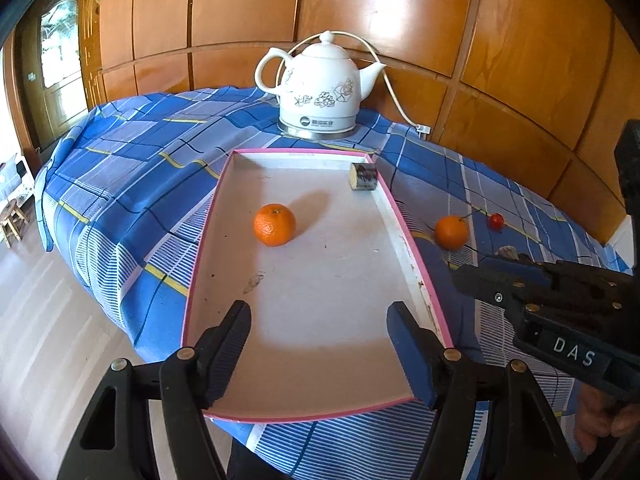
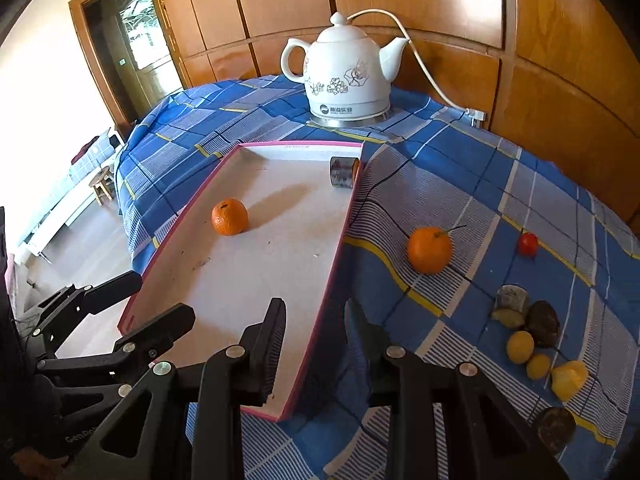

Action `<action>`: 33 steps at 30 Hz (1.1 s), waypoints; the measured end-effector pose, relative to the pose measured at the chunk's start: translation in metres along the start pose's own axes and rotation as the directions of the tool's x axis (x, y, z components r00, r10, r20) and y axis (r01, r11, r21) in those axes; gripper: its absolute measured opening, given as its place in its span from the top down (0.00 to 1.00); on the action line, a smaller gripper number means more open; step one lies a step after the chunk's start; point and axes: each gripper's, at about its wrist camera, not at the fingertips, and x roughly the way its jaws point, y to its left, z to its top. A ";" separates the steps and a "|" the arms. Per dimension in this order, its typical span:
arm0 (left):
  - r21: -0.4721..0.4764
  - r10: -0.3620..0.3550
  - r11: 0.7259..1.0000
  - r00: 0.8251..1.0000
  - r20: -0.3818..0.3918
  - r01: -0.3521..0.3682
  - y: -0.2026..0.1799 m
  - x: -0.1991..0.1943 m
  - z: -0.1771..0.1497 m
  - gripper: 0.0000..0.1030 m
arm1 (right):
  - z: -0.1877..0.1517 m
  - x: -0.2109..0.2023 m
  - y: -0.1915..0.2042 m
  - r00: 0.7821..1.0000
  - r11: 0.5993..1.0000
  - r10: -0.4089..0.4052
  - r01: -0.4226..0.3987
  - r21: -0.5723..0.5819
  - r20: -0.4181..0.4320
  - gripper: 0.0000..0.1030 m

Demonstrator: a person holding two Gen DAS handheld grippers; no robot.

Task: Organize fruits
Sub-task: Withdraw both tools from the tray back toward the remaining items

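Left wrist view showed me the left gripper (image 1: 320, 312) above the near end of the tray (image 1: 404, 216). Its jaws stood wide apart with nothing between them. On the right wrist view the right gripper (image 2: 316, 308) hung over the tray's right rim; its jaws were almost together, with only a narrow gap, and they held nothing.

I judged that the step in hand was to fetch the loose orange (image 2: 429, 250). It lay on the blue checked cloth (image 2: 460, 160), just outside the tray and closest to the right gripper. To do this well, I would first open the right jaws wider than the fruit. Then I would come down from above and close softly across its widest part, because a round fruit slips or rolls if it is pinched low or off centre. After that I would lift it clear over the pink rim and set it down apart from the orange in the tray (image 1: 275, 225).

The loose orange looked round, bright and smooth, with a thin stem sticking out at the top. A small red tomato (image 2: 528, 244) lay farther right. Some small yellow fruits (image 2: 520, 346) and dark round pieces (image 2: 542, 322) waited near the table edge.
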 end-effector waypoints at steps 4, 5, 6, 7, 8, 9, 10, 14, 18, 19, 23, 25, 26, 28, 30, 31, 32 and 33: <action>0.006 0.002 1.000 1.000 0.009 -0.002 -0.004 -0.003 -0.001 0.28 | -0.002 -0.004 0.004 1.000 1.000 -0.019 0.019 -0.014 0.014 0.70; 0.007 0.004 1.000 1.000 0.013 -0.004 -0.004 -0.004 -0.001 0.28 | -0.003 -0.005 0.004 1.000 1.000 -0.022 0.022 -0.015 0.016 0.70; 0.006 0.005 1.000 1.000 0.014 -0.005 -0.005 -0.004 -0.001 0.28 | -0.003 -0.005 0.005 0.999 0.999 -0.028 0.029 -0.016 0.019 0.70; 0.005 0.006 1.000 1.000 0.015 -0.006 -0.005 -0.004 -0.002 0.28 | -0.004 -0.006 0.005 0.999 0.999 -0.039 0.039 -0.018 0.023 0.70; 0.003 0.007 1.000 1.000 0.016 -0.008 -0.005 -0.005 -0.002 0.28 | -0.004 -0.006 0.006 0.999 0.999 -0.047 0.048 -0.021 0.025 0.70; 0.002 0.011 1.000 1.000 0.016 -0.011 -0.005 -0.005 -0.002 0.28 | -0.005 -0.007 0.006 0.998 0.998 -0.056 0.056 -0.025 0.028 0.70; 0.001 0.015 1.000 1.000 0.017 -0.015 -0.004 -0.005 -0.002 0.27 | -0.006 -0.007 0.007 0.998 0.998 -0.063 0.064 -0.029 0.029 0.70; 0.018 0.037 0.999 0.998 0.043 -0.038 -0.006 -0.010 -0.001 0.27 | -0.007 -0.011 0.009 0.996 0.995 -0.082 0.084 -0.049 0.040 0.70; 0.046 0.068 0.996 0.993 0.097 -0.073 -0.011 -0.020 0.002 0.26 | -0.010 -0.019 0.010 0.991 0.989 -0.114 0.120 -0.083 0.069 0.68; 0.056 0.073 0.995 0.991 0.112 -0.080 -0.013 -0.022 0.003 0.25 | -0.011 -0.022 0.010 0.990 0.988 -0.119 0.125 -0.089 0.075 0.68; 0.097 0.086 0.990 0.985 0.152 -0.101 -0.020 -0.029 0.005 0.25 | -0.014 -0.029 0.005 0.987 0.985 -0.136 0.144 -0.093 0.091 0.68; 0.115 0.088 0.987 0.982 0.165 -0.108 -0.024 -0.030 0.006 0.25 | -0.016 -0.033 0.001 0.985 0.984 -0.143 0.151 -0.090 0.097 0.68; 0.126 0.087 0.986 0.981 0.171 -0.109 -0.027 -0.031 0.006 0.25 | -0.016 -0.034 0.000 0.985 0.984 -0.145 0.154 -0.089 0.098 0.68; 0.139 0.084 0.984 0.980 0.178 -0.110 -0.030 -0.032 0.006 0.25 | -0.017 -0.037 -0.005 0.982 0.982 -0.157 0.166 -0.086 0.102 0.68; 0.146 0.082 0.983 0.981 0.178 -0.108 -0.033 -0.032 0.006 0.25 | -0.017 -0.039 -0.008 0.980 0.981 -0.166 0.175 -0.086 0.106 0.68; 0.150 0.080 0.983 0.981 0.177 -0.107 -0.034 -0.032 0.006 0.25 | -0.018 -0.041 -0.010 0.979 0.980 -0.171 0.181 -0.085 0.109 0.68; 0.153 0.080 0.982 0.981 0.177 -0.108 -0.034 -0.032 0.006 0.25 | -0.018 -0.042 -0.012 0.978 0.979 -0.176 0.186 -0.086 0.112 0.68; 0.155 0.080 0.982 0.981 0.178 -0.108 -0.036 -0.033 0.005 0.25 | -0.017 -0.044 -0.013 0.977 0.978 -0.180 0.190 -0.085 0.115 0.68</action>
